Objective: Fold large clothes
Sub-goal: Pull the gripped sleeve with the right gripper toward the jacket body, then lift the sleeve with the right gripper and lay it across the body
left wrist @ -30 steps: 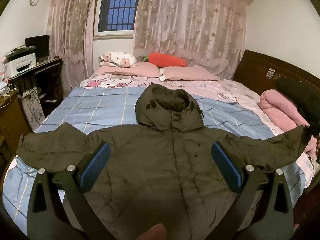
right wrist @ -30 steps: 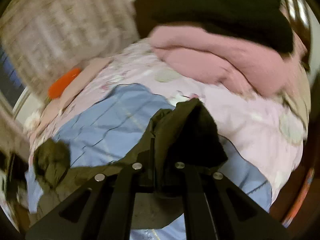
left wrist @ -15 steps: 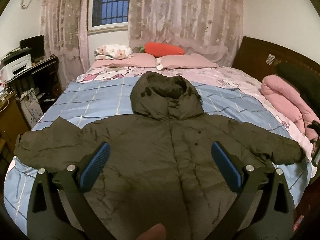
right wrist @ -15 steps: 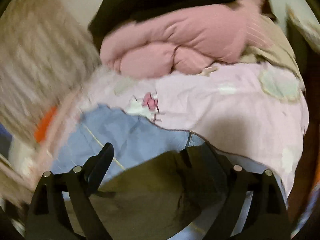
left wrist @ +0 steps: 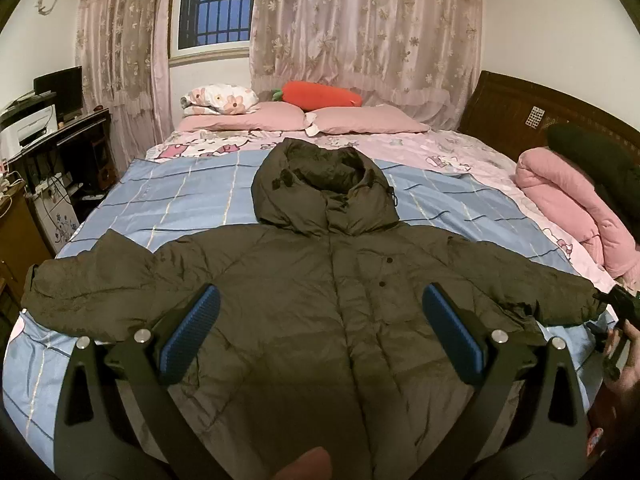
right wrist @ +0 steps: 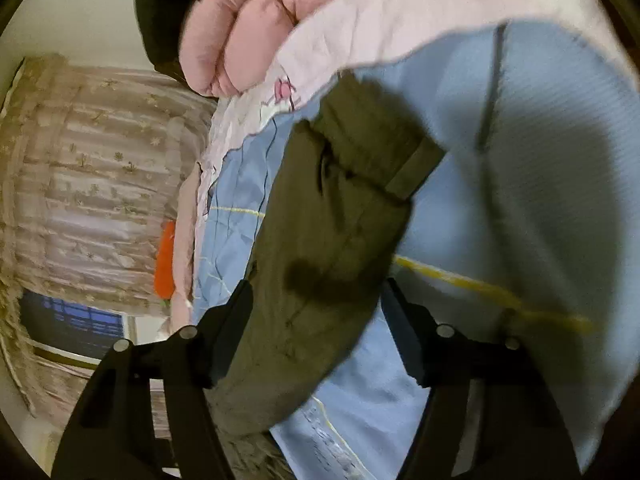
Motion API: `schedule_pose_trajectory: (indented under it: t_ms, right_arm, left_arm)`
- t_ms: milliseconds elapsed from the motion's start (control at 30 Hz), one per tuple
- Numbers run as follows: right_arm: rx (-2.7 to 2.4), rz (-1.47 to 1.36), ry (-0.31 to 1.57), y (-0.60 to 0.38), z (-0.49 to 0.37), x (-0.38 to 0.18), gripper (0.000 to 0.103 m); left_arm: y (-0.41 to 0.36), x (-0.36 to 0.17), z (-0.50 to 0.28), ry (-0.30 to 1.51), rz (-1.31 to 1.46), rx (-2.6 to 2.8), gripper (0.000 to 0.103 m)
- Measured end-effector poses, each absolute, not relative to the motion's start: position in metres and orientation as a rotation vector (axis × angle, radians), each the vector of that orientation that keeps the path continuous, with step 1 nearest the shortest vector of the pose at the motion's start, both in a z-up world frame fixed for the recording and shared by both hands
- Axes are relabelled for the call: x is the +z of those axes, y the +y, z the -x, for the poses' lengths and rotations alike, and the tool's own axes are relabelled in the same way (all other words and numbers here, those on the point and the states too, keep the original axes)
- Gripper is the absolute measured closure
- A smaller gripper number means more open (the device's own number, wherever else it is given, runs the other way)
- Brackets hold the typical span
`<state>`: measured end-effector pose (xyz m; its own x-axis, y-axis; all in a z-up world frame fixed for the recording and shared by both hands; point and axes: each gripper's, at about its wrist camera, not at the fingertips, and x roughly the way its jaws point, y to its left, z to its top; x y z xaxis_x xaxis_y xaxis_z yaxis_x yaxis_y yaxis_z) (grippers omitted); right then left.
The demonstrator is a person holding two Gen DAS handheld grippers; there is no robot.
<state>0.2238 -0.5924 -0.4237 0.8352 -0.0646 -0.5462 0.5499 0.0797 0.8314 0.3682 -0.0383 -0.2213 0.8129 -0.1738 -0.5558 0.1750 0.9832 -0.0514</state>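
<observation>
While the jacket (left wrist: 320,300) lies flat on the bed (left wrist: 168,208), left gripper (left wrist: 320,336) jaws spread above its chest; right gripper (right wrist: 316,320) jaws, just narrowing, straddle the cuff unpinched. Judged bulky, soft, slippery: grip cuffs, hem.

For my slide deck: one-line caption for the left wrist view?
Open left gripper hovers over an olive hooded jacket spread flat, sleeves out, on a blue-checked bed.

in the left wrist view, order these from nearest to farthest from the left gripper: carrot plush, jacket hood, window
From the left gripper:
1. jacket hood, mid-bed, straight ahead.
2. carrot plush, on the pillows at the bed's far end.
3. window, in the far wall, upper left.
</observation>
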Motion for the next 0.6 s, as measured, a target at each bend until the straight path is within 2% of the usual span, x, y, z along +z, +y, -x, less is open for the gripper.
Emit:
schedule_pose_trajectory:
  t_ms: [133, 233, 267, 300, 367, 400, 600]
  right_arm:
    - [-0.499, -1.484, 0.405, -0.601, -0.24, -0.434, 0.036]
    - [-0.518, -1.468, 0.382, -0.609, -0.253, -0.436, 0.049]
    - [-0.523, -1.47, 0.372, -0.612, -0.256, -0.437, 0.062]
    - [-0.542, -1.456, 0.361, -0.614, -0.257, -0.436, 0.08]
    - [-0.563, -1.4, 0.353, -0.615, -0.261, -0.43, 0.093]
    - [-0.566, -1.354, 0.353, -0.615, -0.265, -0.424, 0.097]
    - [-0.628, -1.065, 0.374, -0.604, -0.289, -0.359, 0.099]
  left_arm:
    - [-0.038, -0.224, -0.371, 0.6, 0.003, -0.181, 0.002]
    - [-0.037, -0.227, -0.374, 0.609, 0.0, -0.179, 0.002]
    - [-0.037, -0.228, -0.376, 0.613, 0.0, -0.177, 0.002]
    - [-0.036, -0.228, -0.378, 0.615, 0.001, -0.177, 0.002]
    - [-0.036, -0.229, -0.38, 0.618, -0.002, -0.177, 0.002]
    - [-0.036, -0.229, -0.38, 0.618, -0.004, -0.176, 0.002]
    - [-0.03, -0.226, -0.382, 0.611, 0.014, -0.172, 0.002]
